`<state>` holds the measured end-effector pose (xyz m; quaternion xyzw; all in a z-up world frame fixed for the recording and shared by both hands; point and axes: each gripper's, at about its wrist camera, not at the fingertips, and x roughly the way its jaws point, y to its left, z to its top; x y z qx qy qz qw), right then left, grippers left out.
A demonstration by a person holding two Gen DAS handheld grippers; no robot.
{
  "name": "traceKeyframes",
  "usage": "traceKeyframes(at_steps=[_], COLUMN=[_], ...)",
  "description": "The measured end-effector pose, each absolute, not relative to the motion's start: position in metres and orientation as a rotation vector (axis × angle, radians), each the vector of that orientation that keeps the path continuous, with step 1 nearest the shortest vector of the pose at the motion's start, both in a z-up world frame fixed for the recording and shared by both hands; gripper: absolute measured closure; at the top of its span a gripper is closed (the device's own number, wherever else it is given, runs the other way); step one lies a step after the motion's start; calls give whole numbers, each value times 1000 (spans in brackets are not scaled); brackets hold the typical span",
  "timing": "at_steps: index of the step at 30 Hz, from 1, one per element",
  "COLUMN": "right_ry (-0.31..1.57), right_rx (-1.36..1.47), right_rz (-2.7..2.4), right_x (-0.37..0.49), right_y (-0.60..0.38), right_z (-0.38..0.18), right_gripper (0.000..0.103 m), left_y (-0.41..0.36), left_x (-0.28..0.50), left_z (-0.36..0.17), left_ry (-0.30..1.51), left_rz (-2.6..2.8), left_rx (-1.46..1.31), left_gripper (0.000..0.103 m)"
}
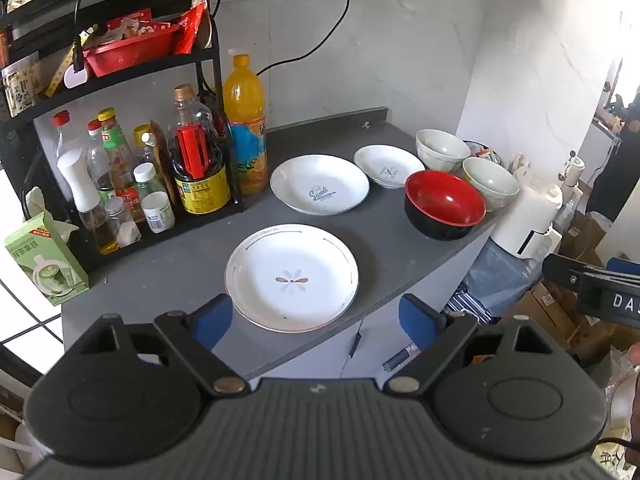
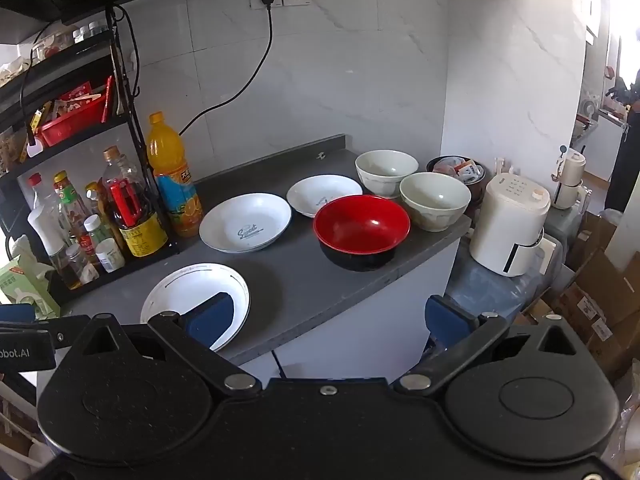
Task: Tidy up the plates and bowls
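Observation:
On the grey counter lie three white plates: a gold-rimmed flower plate nearest, a "Sweet" plate behind it, and a smaller plate further right. A red bowl with a black outside sits near the counter's right edge, with two pale green bowls behind it. My left gripper is open, hovering just short of the flower plate. My right gripper is open over the counter's front edge, holding nothing.
A black rack with sauce bottles and a red basket fills the left side, and an orange juice bottle stands beside it. A green carton sits at the left edge. A white appliance and cardboard boxes lie to the right, below the counter.

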<state>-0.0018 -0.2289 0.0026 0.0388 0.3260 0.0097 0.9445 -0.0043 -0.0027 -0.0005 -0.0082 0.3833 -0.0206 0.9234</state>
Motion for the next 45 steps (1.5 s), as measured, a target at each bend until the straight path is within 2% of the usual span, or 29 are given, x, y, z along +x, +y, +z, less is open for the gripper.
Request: traceKeyframes(at_steps=[45], right_ry=[690], right_rx=[34], right_rz=[30], right_x=[-24], right_y=[-209], right_z=[5], right_gripper=[0], left_y=[15], left_x=[-20], left_z=[7], left_ry=[796], left_rz=[-62], left_rx=[-77], left_gripper=[14])
